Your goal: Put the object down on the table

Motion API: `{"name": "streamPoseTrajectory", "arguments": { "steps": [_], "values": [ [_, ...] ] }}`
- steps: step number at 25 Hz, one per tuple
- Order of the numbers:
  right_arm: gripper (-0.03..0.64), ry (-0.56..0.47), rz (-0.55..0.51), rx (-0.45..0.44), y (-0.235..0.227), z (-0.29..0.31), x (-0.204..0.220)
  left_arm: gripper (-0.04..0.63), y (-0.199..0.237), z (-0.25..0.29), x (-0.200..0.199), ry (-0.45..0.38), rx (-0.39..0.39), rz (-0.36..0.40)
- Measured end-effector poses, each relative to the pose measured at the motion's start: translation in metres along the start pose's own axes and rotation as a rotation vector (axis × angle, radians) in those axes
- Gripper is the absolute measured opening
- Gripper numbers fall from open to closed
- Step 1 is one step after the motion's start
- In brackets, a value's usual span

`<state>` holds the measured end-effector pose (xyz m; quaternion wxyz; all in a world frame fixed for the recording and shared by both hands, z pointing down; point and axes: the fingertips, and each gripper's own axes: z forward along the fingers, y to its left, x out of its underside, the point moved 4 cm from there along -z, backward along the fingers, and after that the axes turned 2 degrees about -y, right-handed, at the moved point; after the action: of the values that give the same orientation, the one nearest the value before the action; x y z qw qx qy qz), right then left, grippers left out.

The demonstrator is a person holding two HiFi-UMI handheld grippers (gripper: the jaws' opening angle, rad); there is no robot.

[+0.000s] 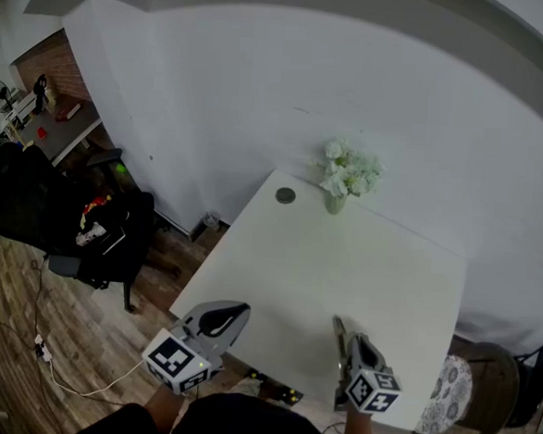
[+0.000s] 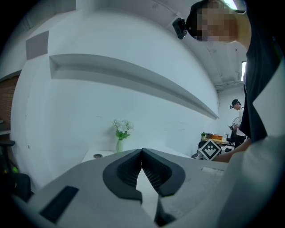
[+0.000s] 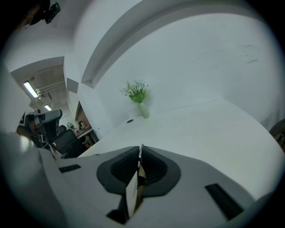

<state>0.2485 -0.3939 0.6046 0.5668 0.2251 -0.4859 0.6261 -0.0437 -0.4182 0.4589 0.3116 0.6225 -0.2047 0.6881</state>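
Object: a thin flat object [image 3: 132, 192], pale on its broad face and brownish along its edge, is seen standing on edge between the jaws of the right gripper [image 3: 140, 156]; in the head view it shows only as a narrow dark strip [image 1: 338, 335] reaching forward from the jaws; it is carried over the near right part of the table [image 1: 342, 263]; whether it touches the top cannot be told.
Right gripper: the fingers are pinched on the thin flat object, with the dark ribbed pads [image 3: 124, 171] pressed to either side of it; the gripper is tilted somewhat downward toward the tabletop [image 3: 200, 129]; its marker cube [image 1: 372, 392] is seen at the near table edge.
Left gripper: the left gripper [image 2: 141, 153] is seen with its fingertips pressed together and nothing between them; in the head view it [image 1: 242, 309] is held at the near left corner of the table.
Table: white and rectangular; set against a white wall [image 1: 262, 90].
Far edge: a pale green vase [image 1: 335, 203] of white flowers [image 1: 349, 170] is stood by the wall; a small round dark disc [image 1: 285, 196] is seen just beside it.
Surroundings: a black chair [image 1: 31, 204] is seen on the wooden floor [image 1: 25, 296] to the left; a round chair [image 1: 449, 391] with a patterned seat is seen to the right.
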Motion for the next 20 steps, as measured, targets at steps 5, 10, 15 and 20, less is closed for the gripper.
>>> {"name": "streamPoseTrajectory", "arguments": {
  "steps": [5,10,15,20],
  "values": [
    [0.018,0.012,-0.004,0.004,-0.003,0.002,0.003,0.0,-0.001,-0.002,-0.002,-0.005,-0.005,0.003],
    [0.018,0.019,0.0,0.006,-0.007,0.004,0.005,0.0,-0.001,-0.002,0.0,-0.002,-0.007,0.008],
    [0.018,0.033,0.011,0.004,-0.01,0.005,0.009,0.0,-0.002,-0.001,-0.002,-0.006,-0.007,0.005],
    [0.018,0.042,0.009,0.006,-0.013,0.005,0.012,0.0,-0.004,-0.003,-0.003,-0.005,-0.011,0.005]
  ]
}}
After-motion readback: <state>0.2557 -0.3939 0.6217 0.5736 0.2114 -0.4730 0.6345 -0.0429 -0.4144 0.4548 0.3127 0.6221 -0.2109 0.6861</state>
